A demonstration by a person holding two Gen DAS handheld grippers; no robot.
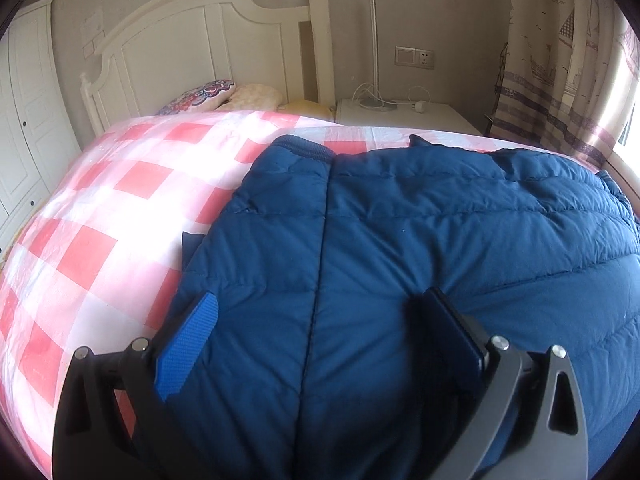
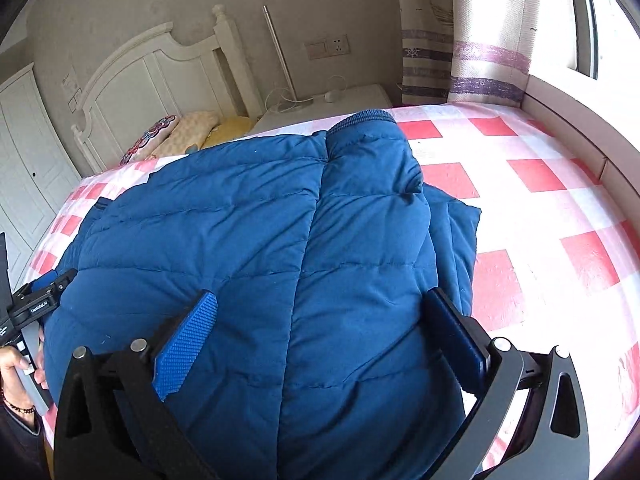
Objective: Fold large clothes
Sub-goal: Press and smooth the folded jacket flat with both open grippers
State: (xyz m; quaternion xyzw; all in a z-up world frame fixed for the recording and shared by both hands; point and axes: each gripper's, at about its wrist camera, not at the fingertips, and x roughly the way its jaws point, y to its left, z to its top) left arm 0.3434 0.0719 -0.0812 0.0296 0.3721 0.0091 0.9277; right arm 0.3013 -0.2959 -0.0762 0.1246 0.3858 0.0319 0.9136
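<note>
We have one blue puffer jacket (image 1: pixel 400 240) lying flat on the checked bedsheet (image 1: pixel 100 200), both sleeves apparently turned in; by our reckoning the crosswise folds remain. Our left gripper (image 1: pixel 320 304) hangs over its left half, fingers spread and holding nothing. Our right gripper (image 2: pixel 320 304) hangs over its right half, likewise released. Two grippers, one jacket.

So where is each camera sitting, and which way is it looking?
Left wrist: sits on the left gripper, looking down over the blue jacket toward the headboard; only its open fingers show.
Right wrist: sits on the right gripper, facing likewise; a hand shows left.
Both share the jacket, checked sheet, headboard.
</note>
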